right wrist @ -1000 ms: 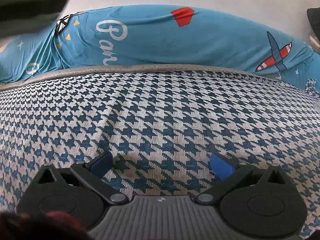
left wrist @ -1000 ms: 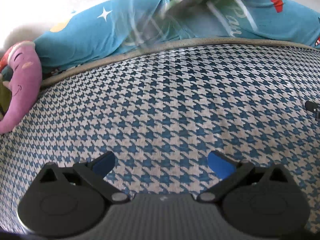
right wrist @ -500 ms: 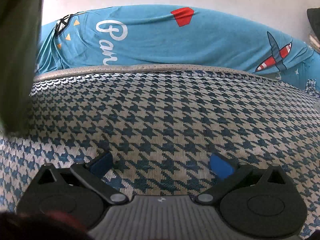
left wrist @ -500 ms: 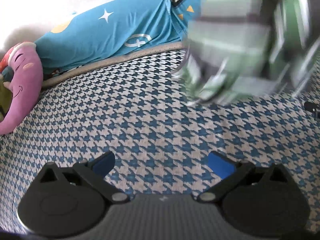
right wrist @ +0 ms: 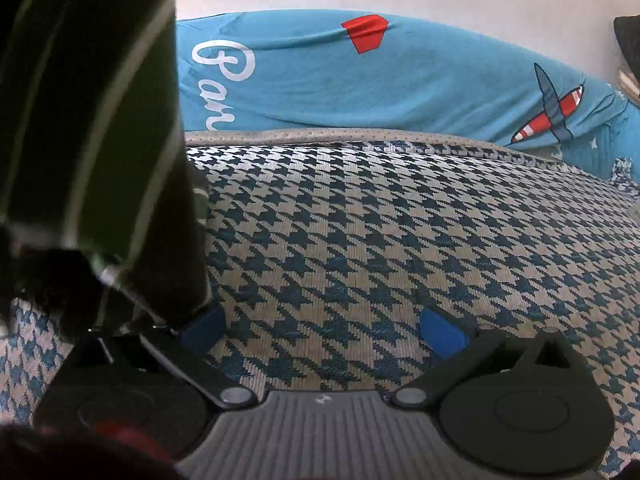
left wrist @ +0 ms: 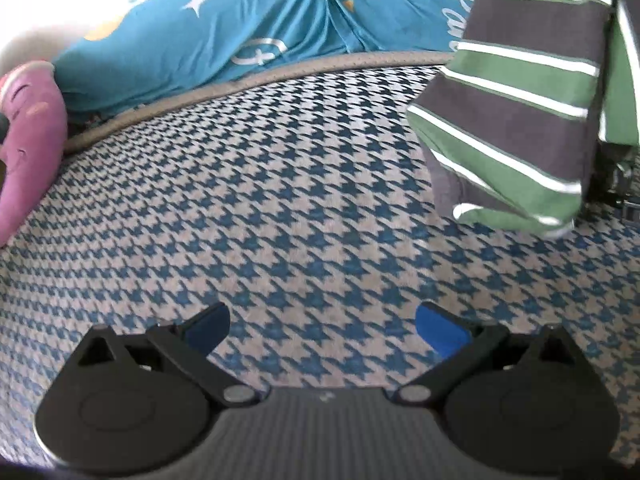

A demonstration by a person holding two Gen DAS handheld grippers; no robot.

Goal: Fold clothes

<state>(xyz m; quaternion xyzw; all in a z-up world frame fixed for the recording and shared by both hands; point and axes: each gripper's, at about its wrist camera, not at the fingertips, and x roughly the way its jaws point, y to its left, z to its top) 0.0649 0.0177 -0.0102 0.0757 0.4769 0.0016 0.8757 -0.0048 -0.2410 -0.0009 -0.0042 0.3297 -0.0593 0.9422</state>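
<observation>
A green, grey and white striped garment (left wrist: 516,120) hangs down at the right of the left wrist view, its lower edge touching the houndstooth bed cover (left wrist: 280,200). In the right wrist view the same garment (right wrist: 96,120) fills the left side, dark and close, draped over my right gripper's left finger. My left gripper (left wrist: 322,330) is open over bare cover, well left of the garment. My right gripper (right wrist: 322,330) is open too, with nothing between its blue pads (right wrist: 442,334).
A blue quilt (right wrist: 380,80) with a plane and white lettering lies along the far edge of the bed against a pale wall. A pink plush toy (left wrist: 28,136) rests at the far left in the left wrist view.
The striped garment has dropped into view from above and come down onto the cover between the two grippers. Neither gripper has moved or shut.
</observation>
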